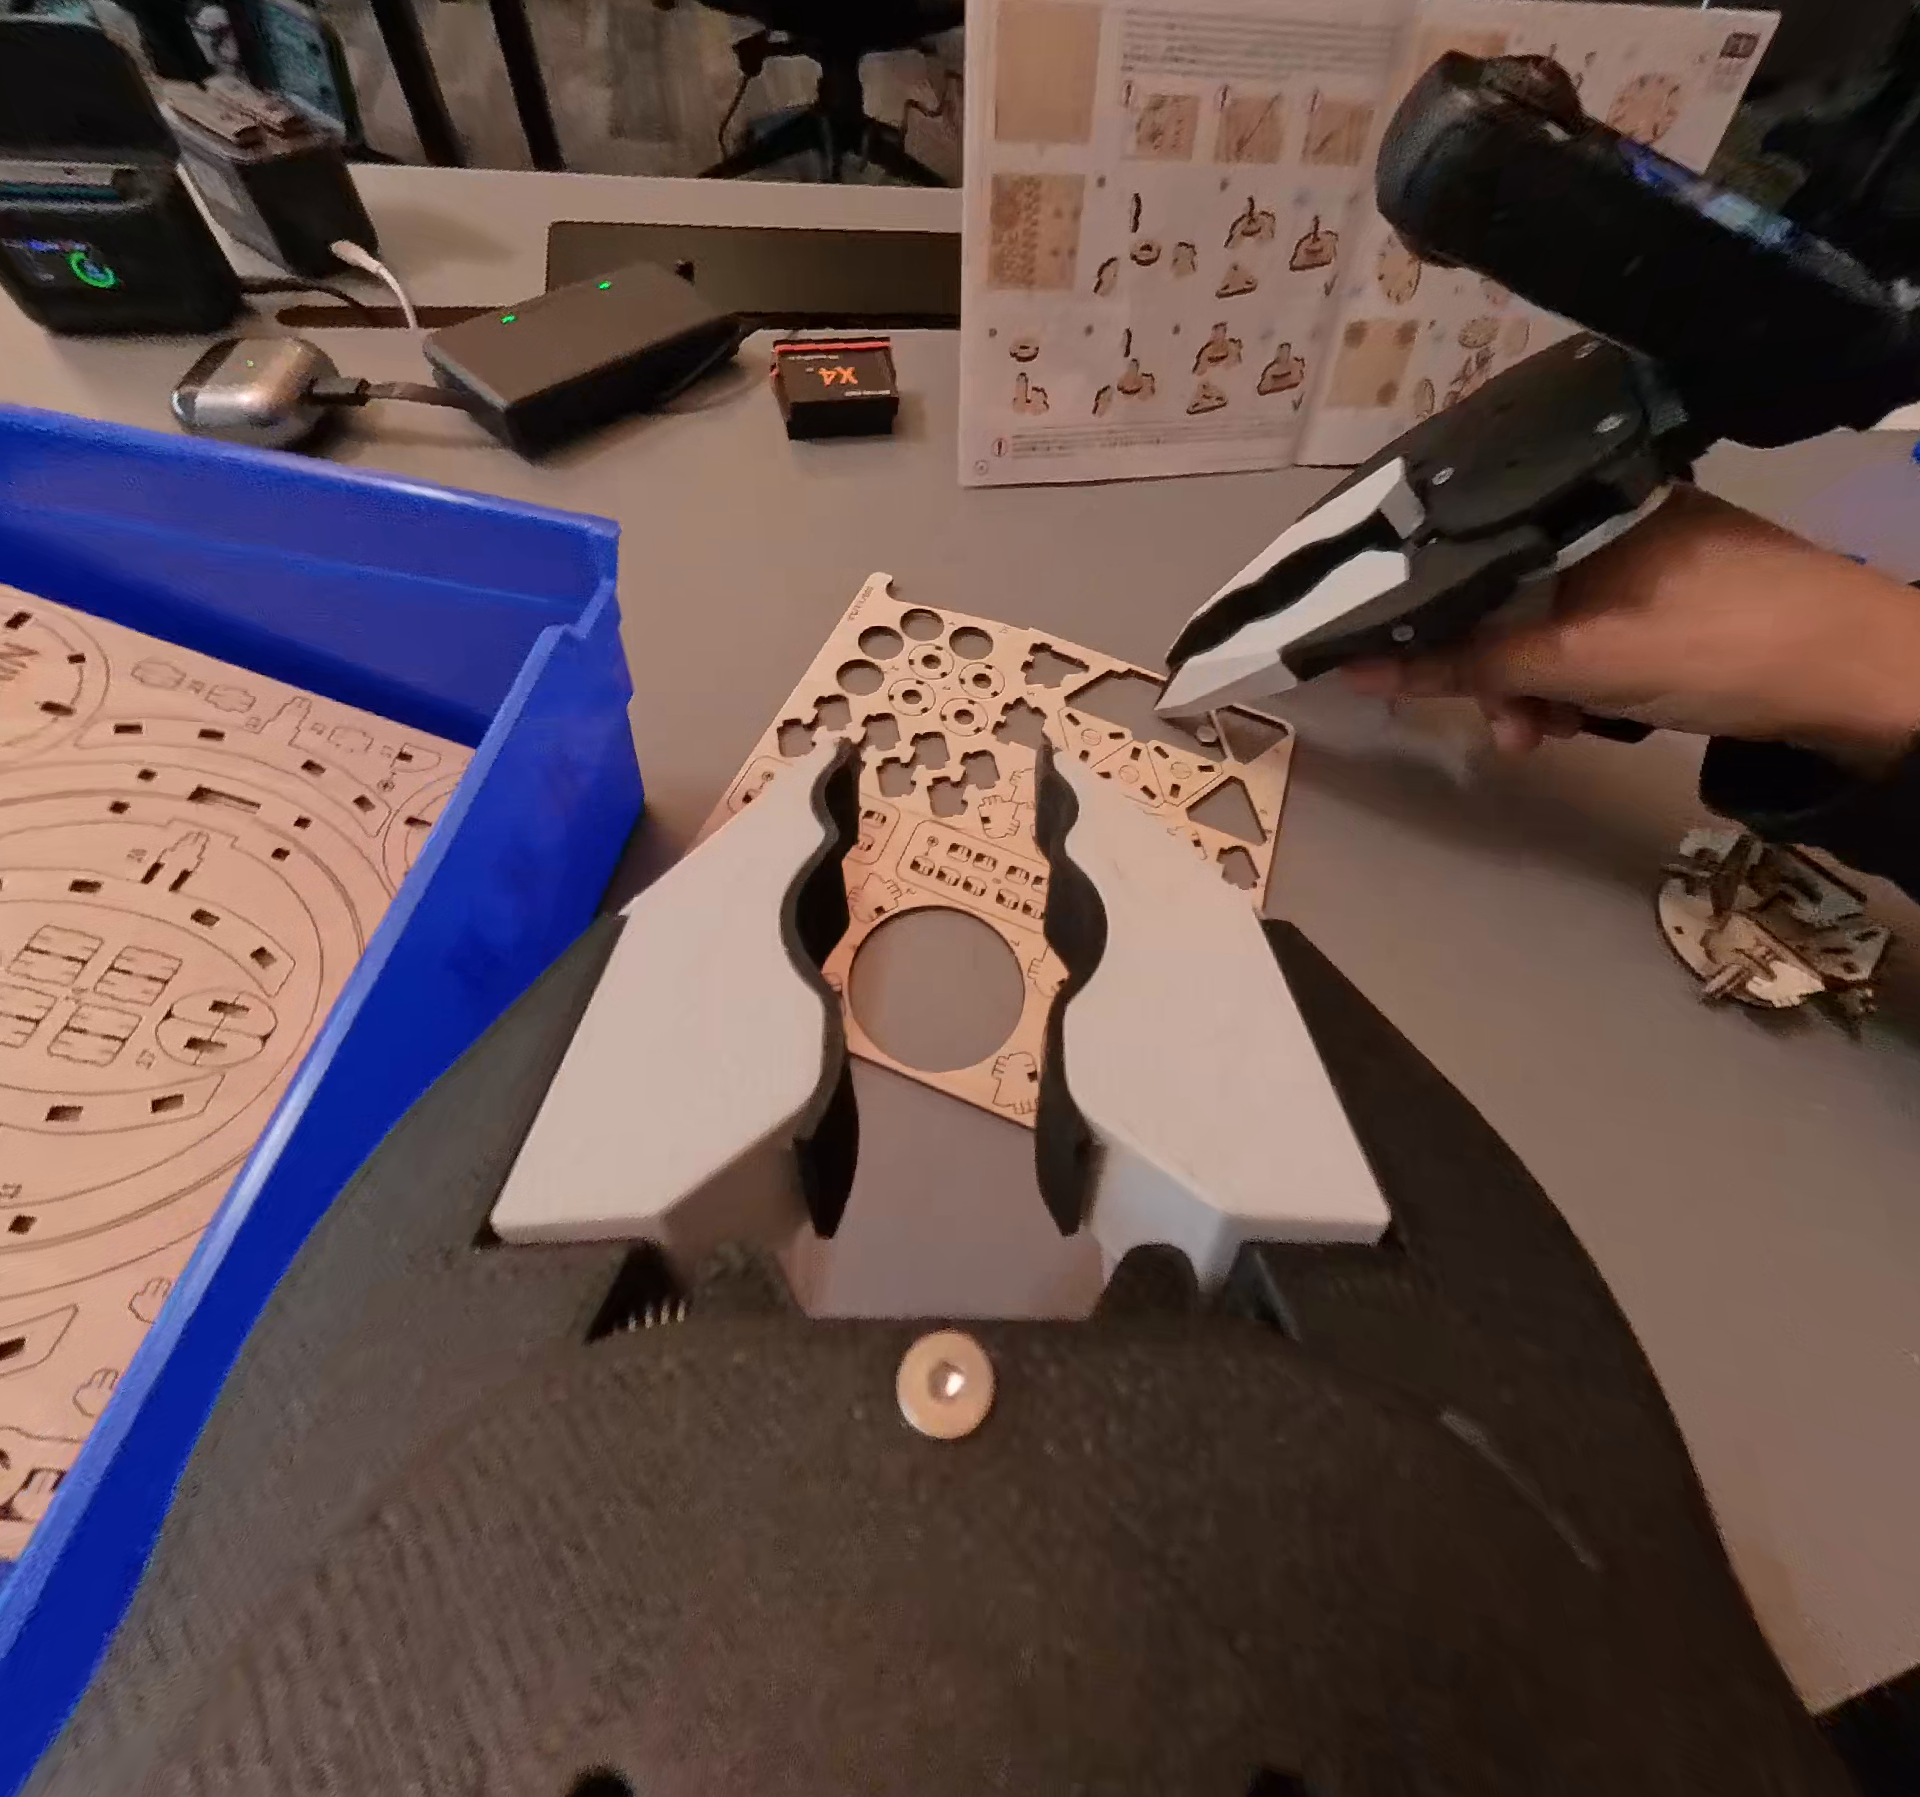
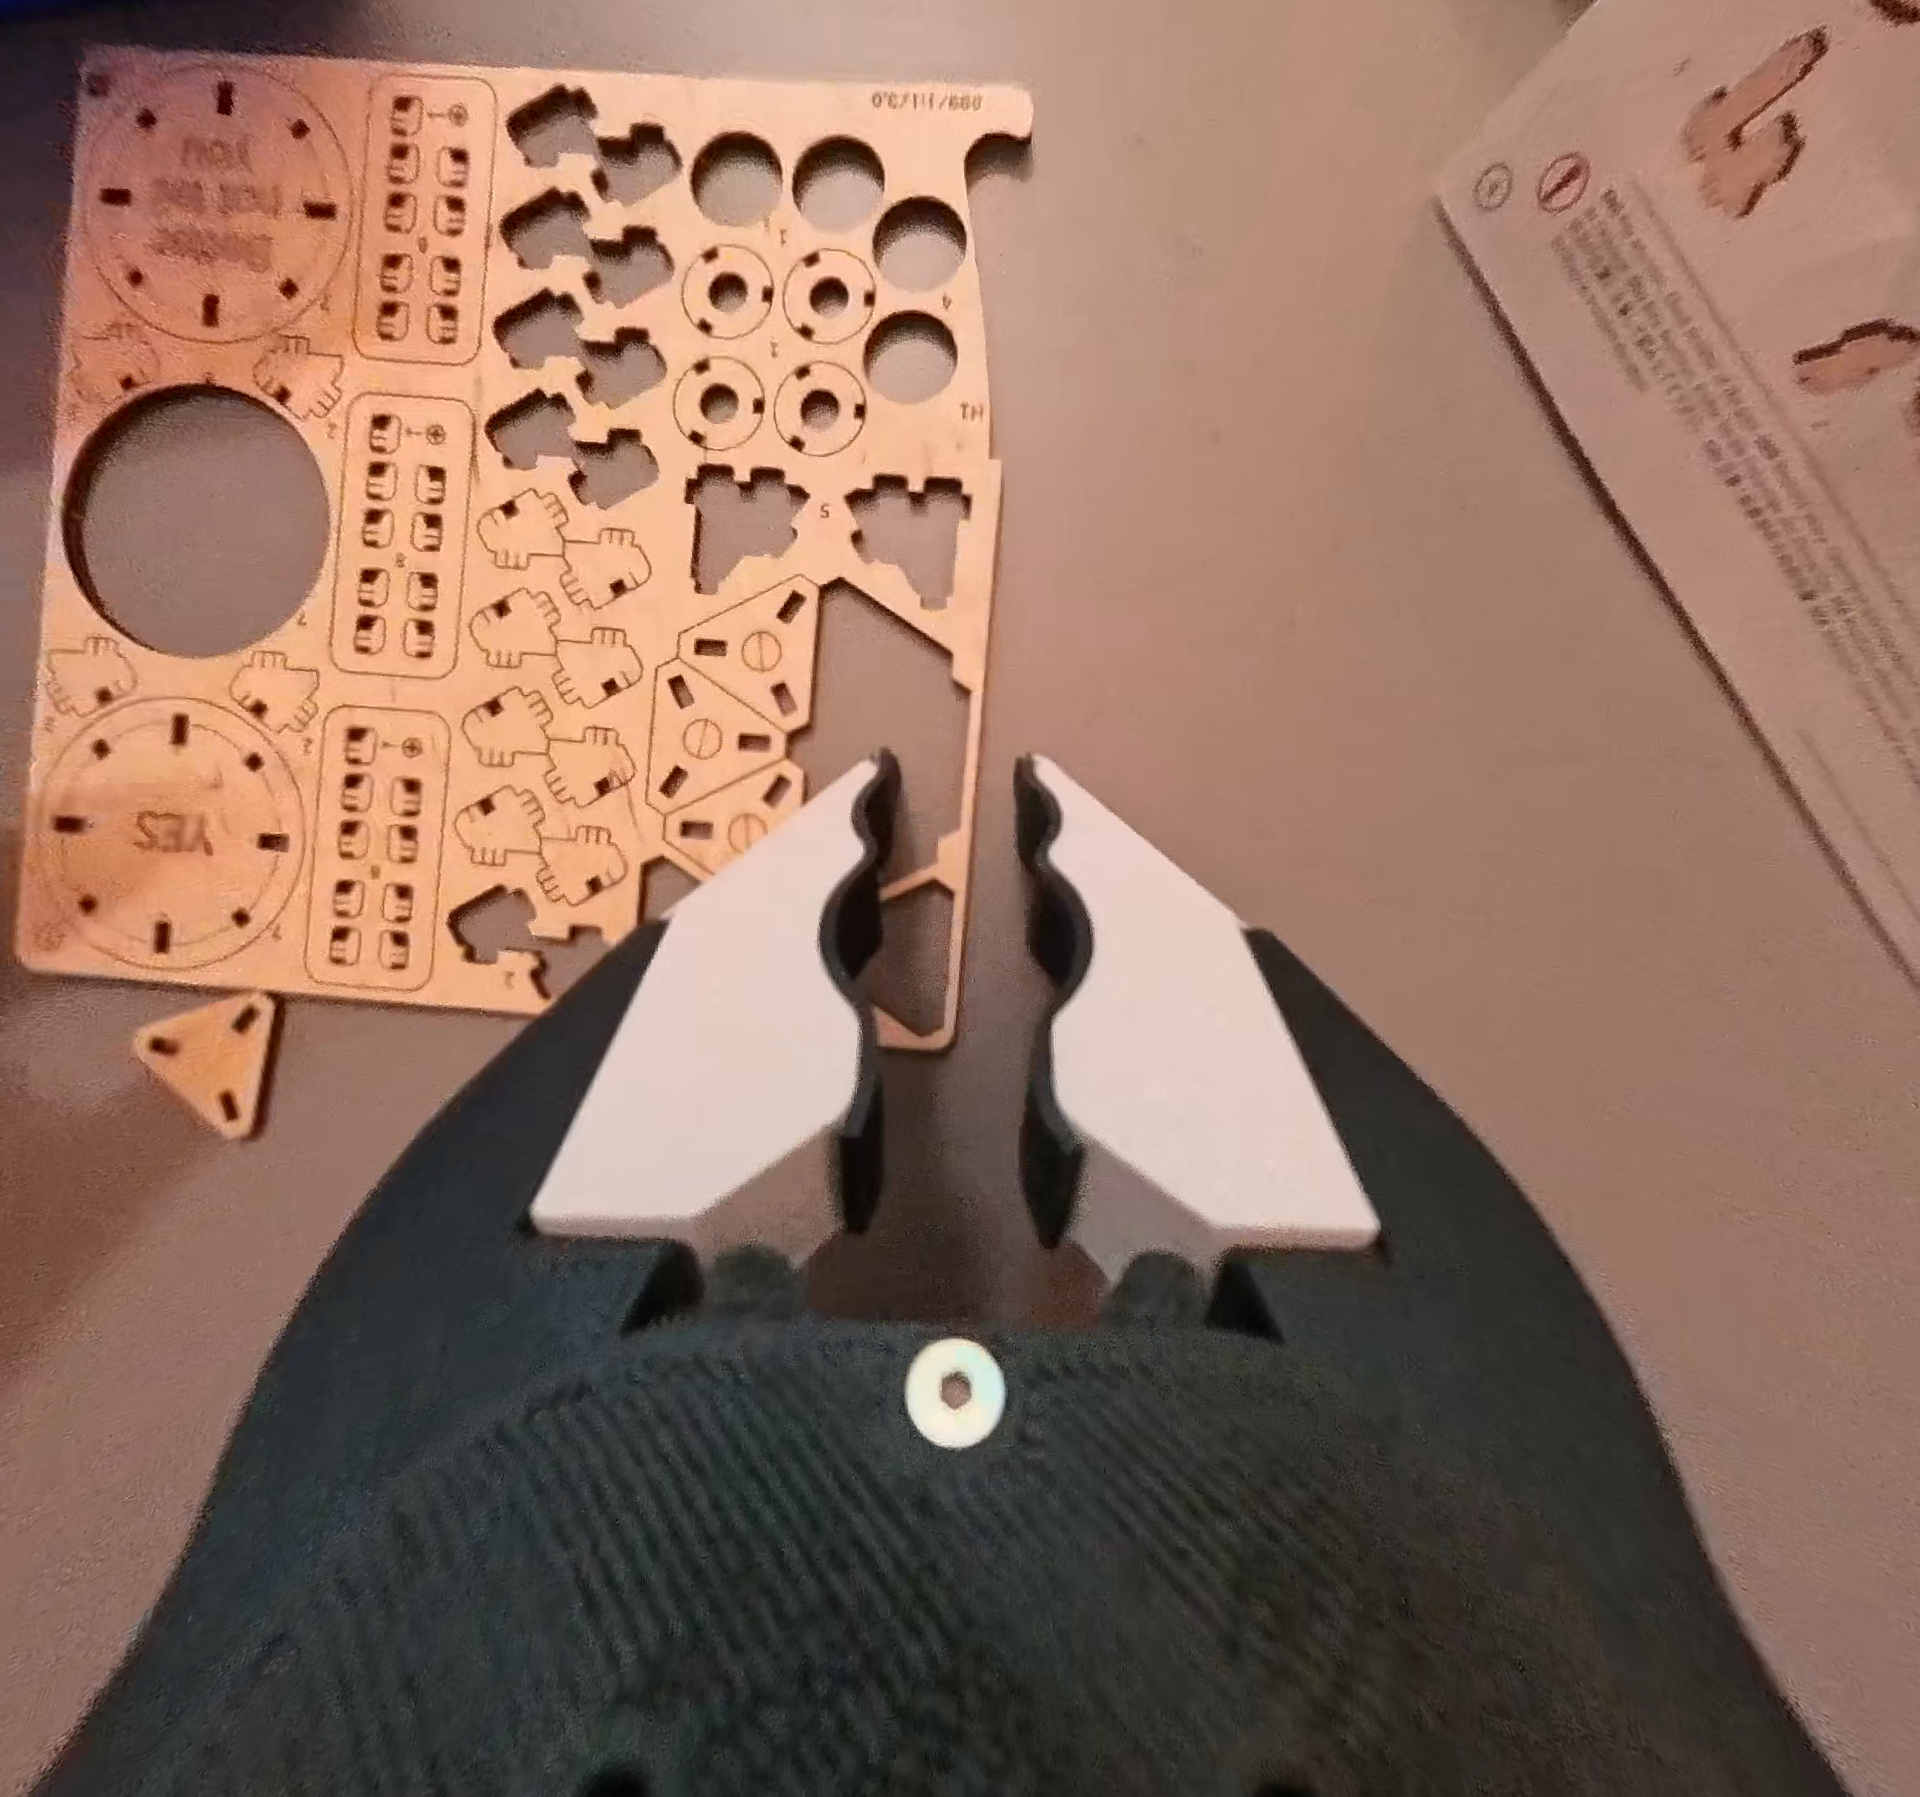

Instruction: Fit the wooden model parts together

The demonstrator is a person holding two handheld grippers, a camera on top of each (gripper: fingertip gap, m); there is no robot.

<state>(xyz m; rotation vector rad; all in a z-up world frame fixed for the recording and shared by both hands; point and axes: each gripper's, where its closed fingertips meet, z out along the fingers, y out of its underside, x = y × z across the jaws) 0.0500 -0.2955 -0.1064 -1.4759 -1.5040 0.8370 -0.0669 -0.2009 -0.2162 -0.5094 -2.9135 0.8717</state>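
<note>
A thin laser-cut wooden parts sheet (image 1: 904, 874) lies flat on the grey table, with many pieces punched out. My left gripper (image 1: 945, 755) is open above its near half, and the sheet shows between the fingers. My right gripper (image 2: 953, 762) is open over the sheet's (image 2: 478, 376) right edge. The thin frame strip lies between its pads, which do not press on it. In the left wrist view the right gripper (image 1: 1174, 703), held by a hand (image 1: 1714, 625), points its tips down at the sheet's far right corner. A loose triangular wooden piece (image 2: 213, 1061) lies beside the sheet.
A blue bin (image 1: 416, 584) at the left holds larger wooden sheets (image 1: 156, 916). An open instruction booklet (image 1: 1195, 220) stands at the back and shows in the right wrist view (image 2: 1714, 397). A small assembled wooden model (image 1: 1766, 926) sits at the right. Black boxes (image 1: 582, 355) and cables lie behind. There is about 20 centimetres between the tips of the two grippers. Left tips and right tips are each some 15 centimetres from the loose triangular wooden piece (image 2: 213, 1061).
</note>
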